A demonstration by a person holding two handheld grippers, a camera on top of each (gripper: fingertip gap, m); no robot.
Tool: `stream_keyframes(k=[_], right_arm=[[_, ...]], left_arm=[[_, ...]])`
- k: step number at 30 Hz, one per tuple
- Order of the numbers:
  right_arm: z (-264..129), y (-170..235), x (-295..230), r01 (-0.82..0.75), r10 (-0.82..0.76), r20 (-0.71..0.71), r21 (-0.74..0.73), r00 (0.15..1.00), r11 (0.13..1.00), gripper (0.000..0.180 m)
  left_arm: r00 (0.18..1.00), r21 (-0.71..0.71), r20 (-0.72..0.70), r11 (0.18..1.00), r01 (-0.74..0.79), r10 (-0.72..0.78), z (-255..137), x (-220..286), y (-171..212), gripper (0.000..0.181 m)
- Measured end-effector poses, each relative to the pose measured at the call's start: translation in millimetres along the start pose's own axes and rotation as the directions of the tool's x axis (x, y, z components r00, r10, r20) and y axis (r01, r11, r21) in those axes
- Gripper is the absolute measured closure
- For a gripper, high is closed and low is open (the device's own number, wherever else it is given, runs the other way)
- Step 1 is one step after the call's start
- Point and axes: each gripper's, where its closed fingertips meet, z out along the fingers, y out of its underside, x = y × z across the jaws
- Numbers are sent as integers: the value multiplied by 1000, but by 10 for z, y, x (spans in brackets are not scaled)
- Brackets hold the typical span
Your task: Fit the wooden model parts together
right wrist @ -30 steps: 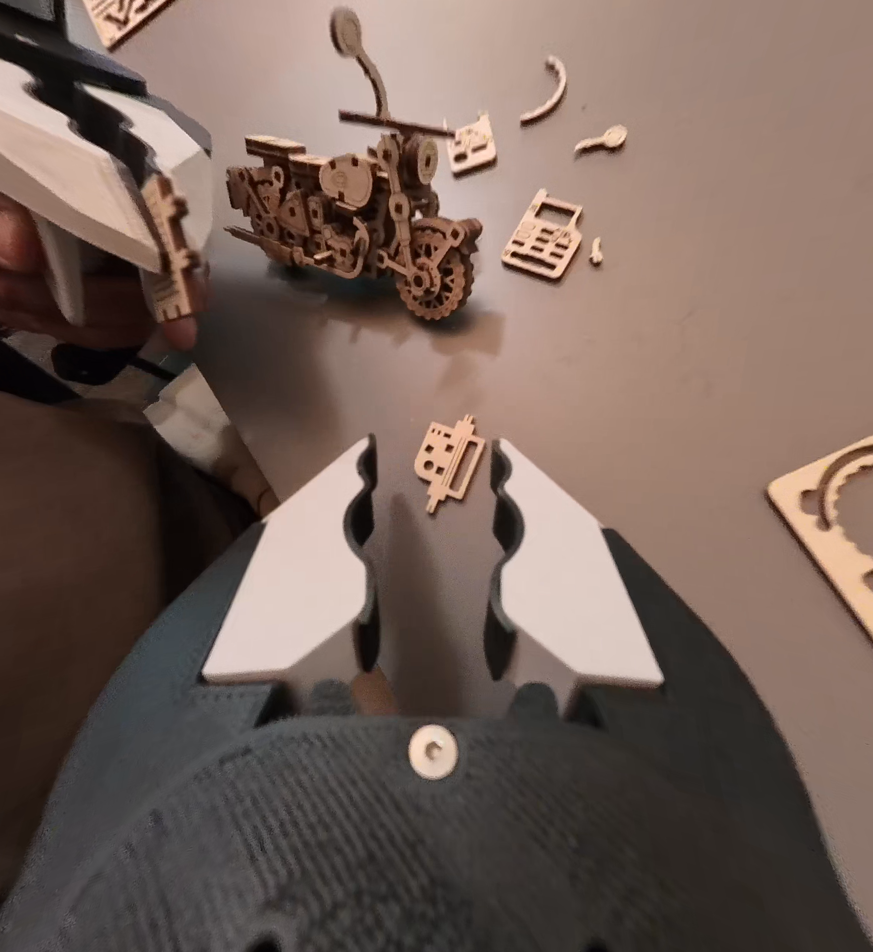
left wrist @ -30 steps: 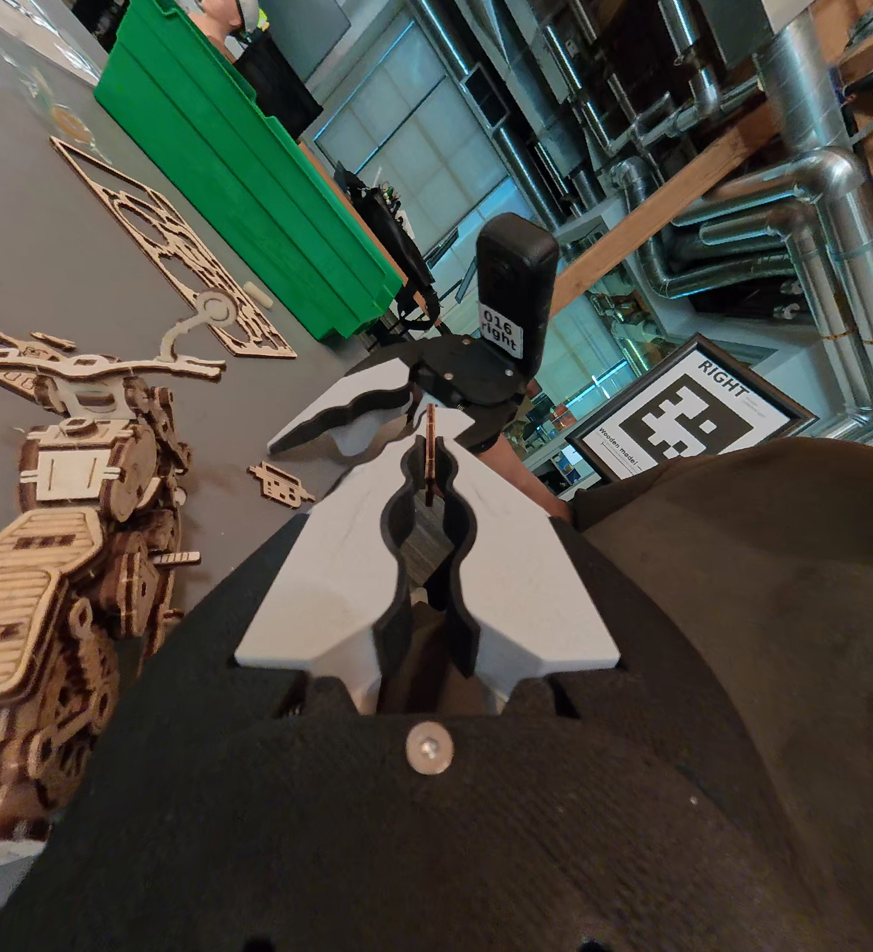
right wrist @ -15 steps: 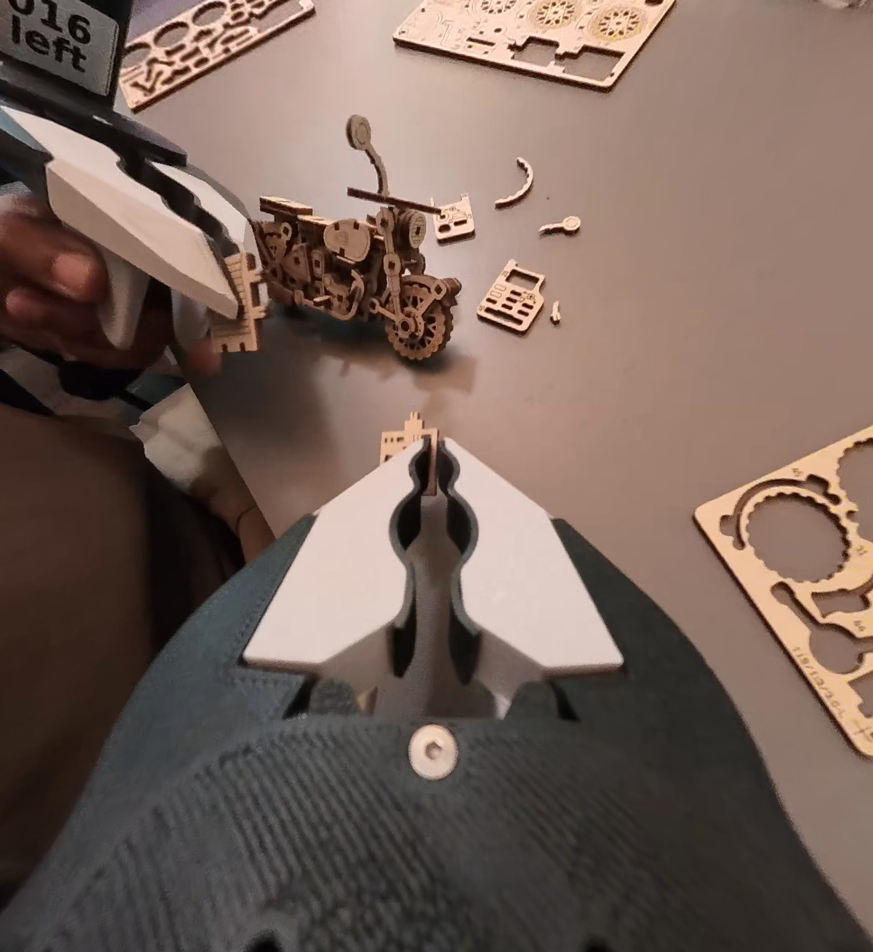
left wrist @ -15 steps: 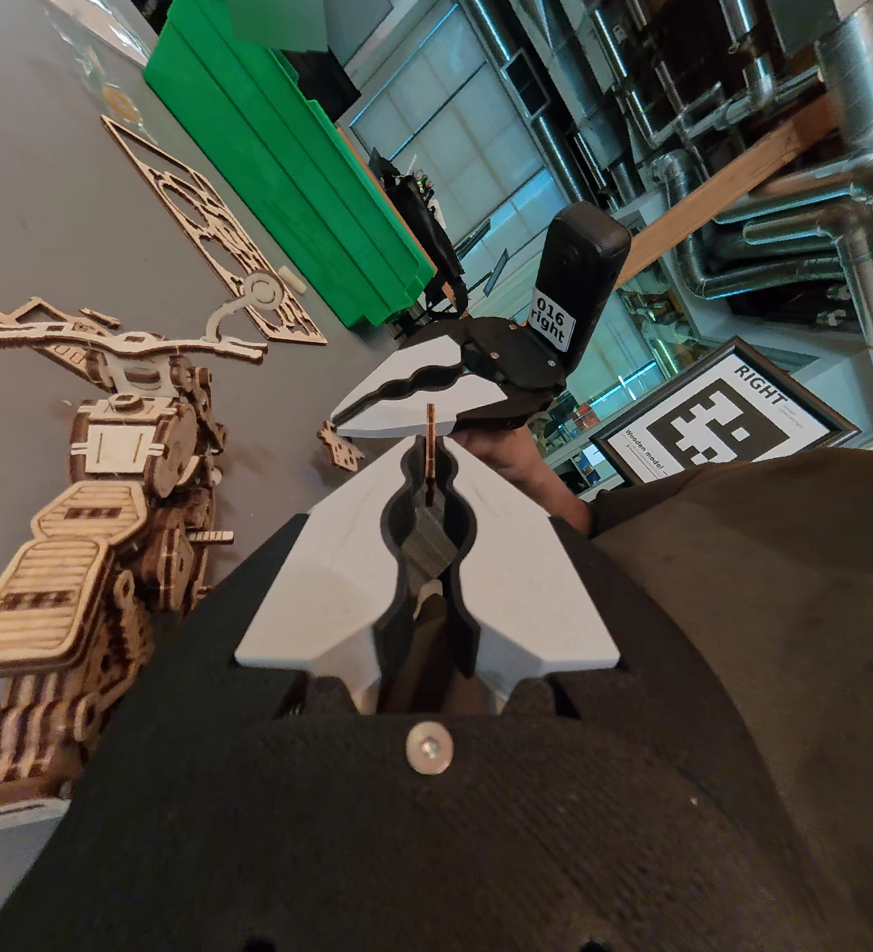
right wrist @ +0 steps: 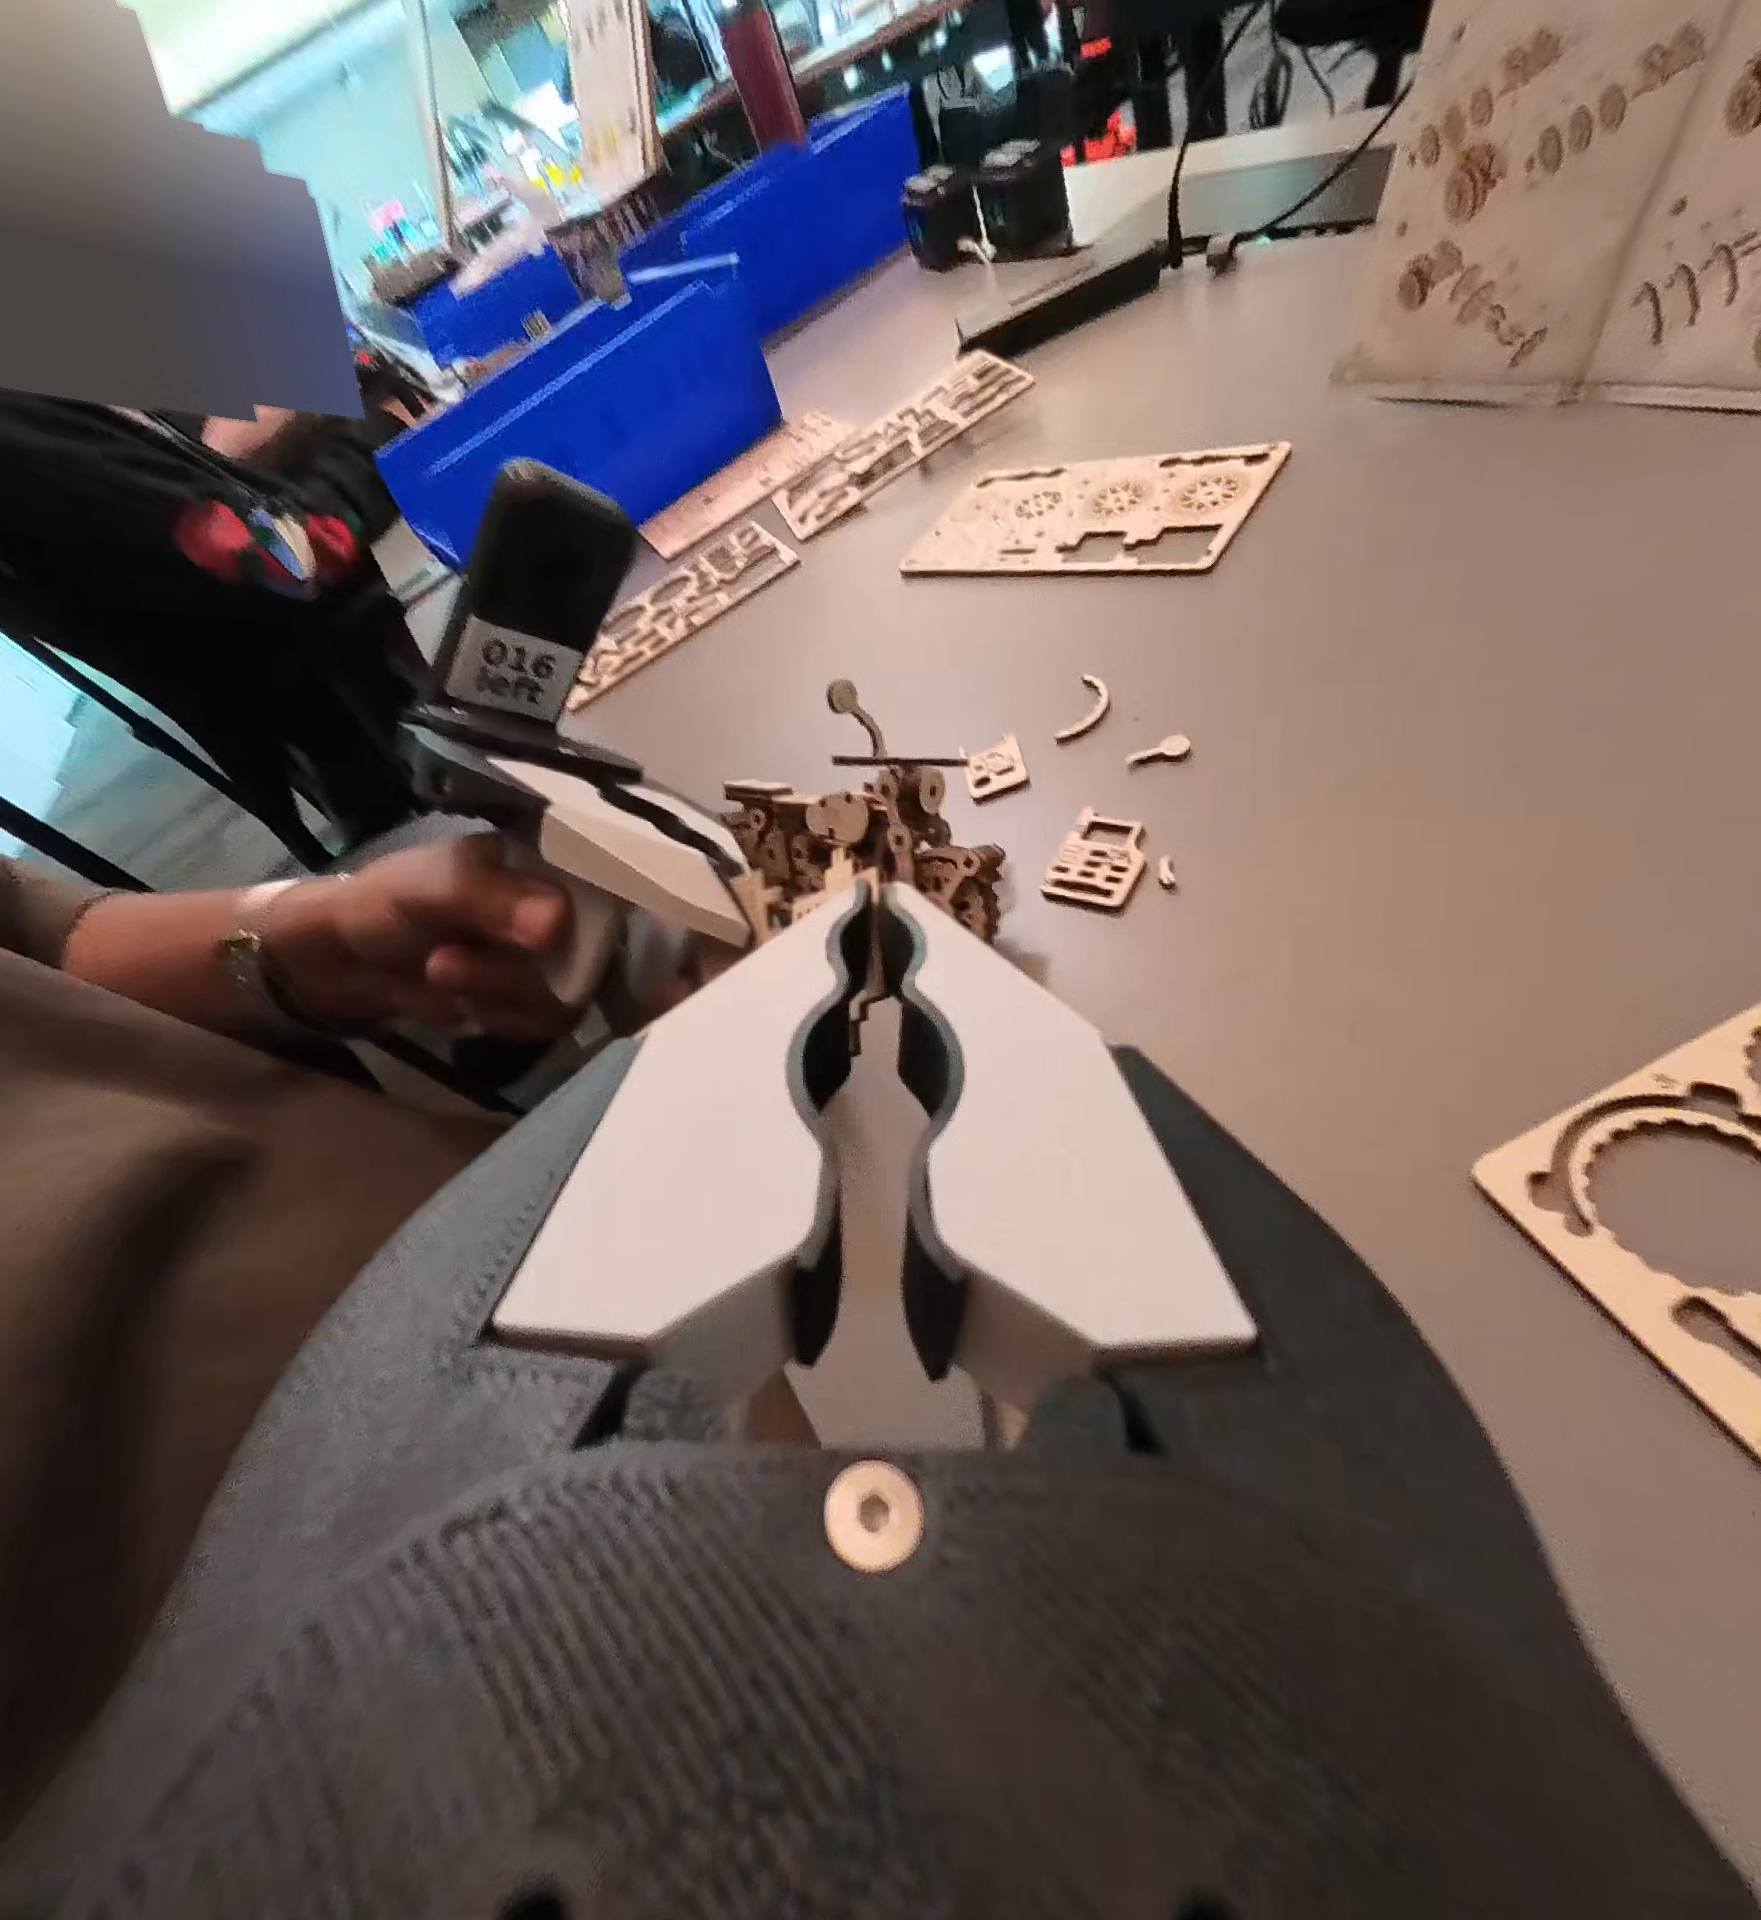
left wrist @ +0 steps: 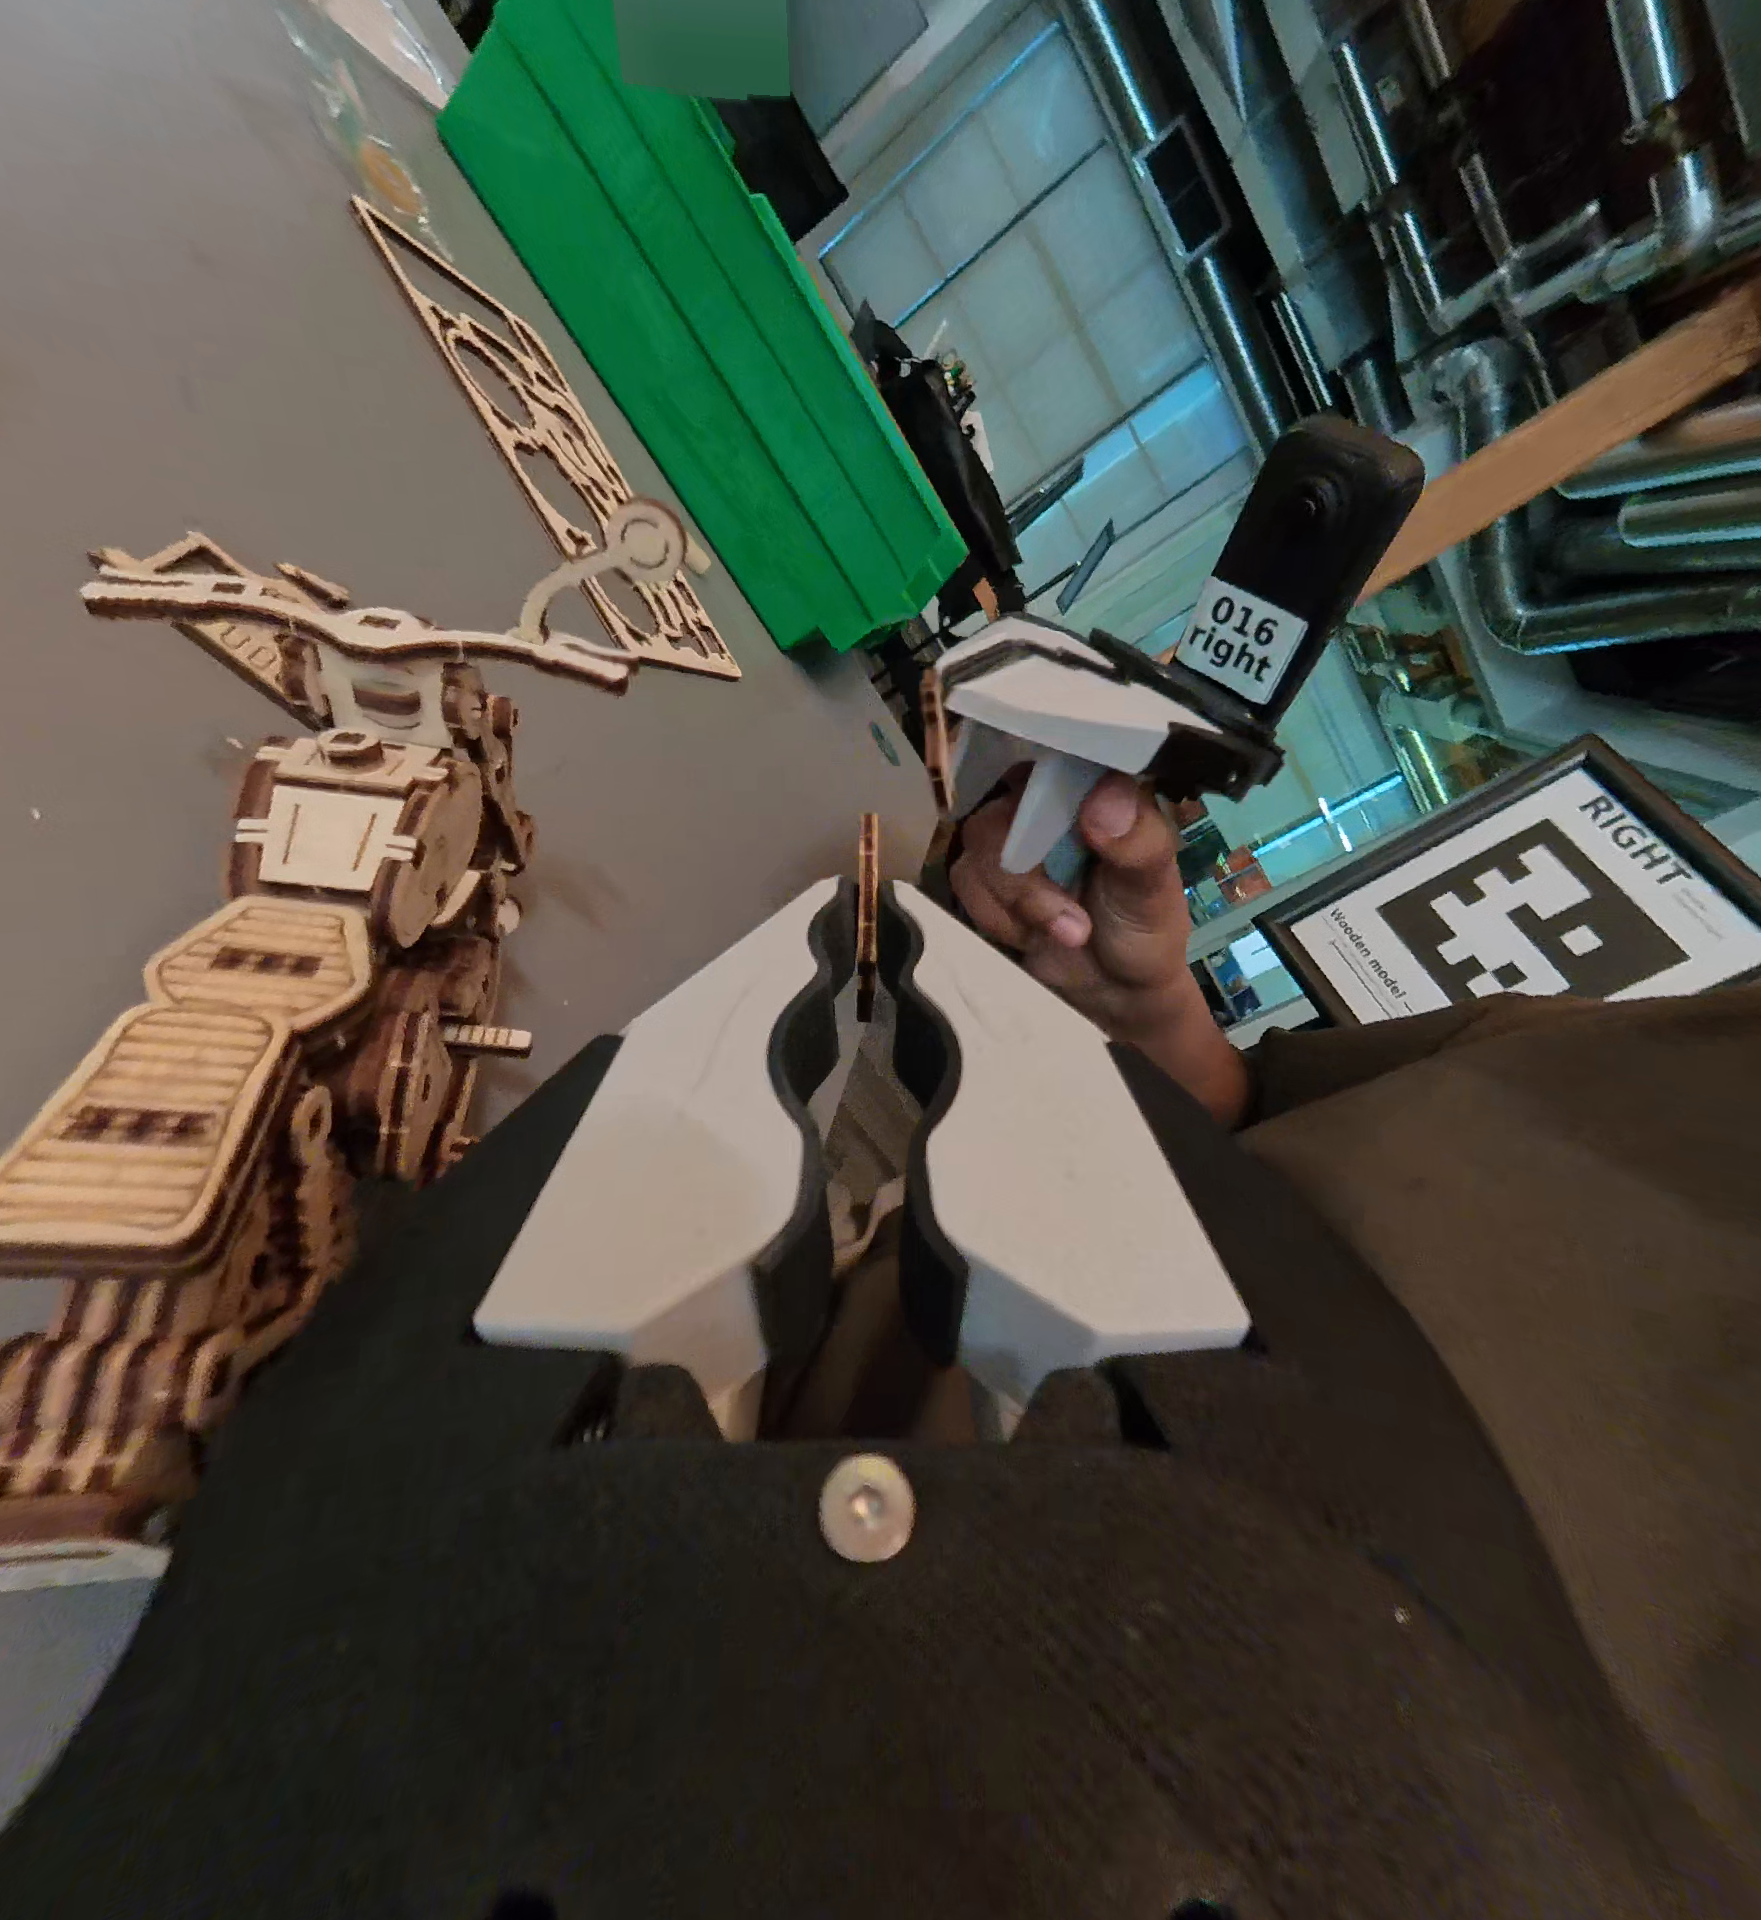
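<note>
Right gripper (right wrist: pixel 874 896) lifted, two grippers, each pinching one piece (left wrist: pixel 867 902)

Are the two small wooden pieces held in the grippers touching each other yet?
Apart. The left wrist view shows grey table between the left gripper's wooden piece and the right gripper's piece.

Lettered sticker (left wrist: pixel 1242 642), framed lettered sign (left wrist: pixel 1541 925)

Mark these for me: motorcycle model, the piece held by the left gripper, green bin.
motorcycle model (left wrist: pixel 336 842), left wrist view, on its tank block.
wooden piece (left wrist: pixel 867 873), left wrist view, on its edge above the gripper tips.
green bin (left wrist: pixel 689 312), left wrist view, on its side wall.
</note>
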Motion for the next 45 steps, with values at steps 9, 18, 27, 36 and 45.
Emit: stream_keyframes(k=[9, 18, 27, 36, 45], right_arm=[[167, 135, -123, 62, -64, -35, -48, 997, 997, 179], [192, 141, -136, 133, -138, -94, -56, 986, 990, 179], [204, 142, -170, 179, -185, -114, -61, 976, 982, 179], [112, 61, -242, -29, 29, 123, -2, 992, 1000, 156], [113, 159, -337, -376, 396, 369, -127, 841, 918, 178]], left_arm=[[994, 30, -43, 995, 98, -97, 49, 55, 16, 180], [990, 39, -71, 992, 122, -119, 45, 73, 3, 179], [988, 43, -89, 990, 132, -128, 37, 87, -6, 177], [980, 41, -158, 991, 126, -118, -3, 173, -40, 177], [980, 22, -158, 992, 128, -123, 10, 176, -19, 177]])
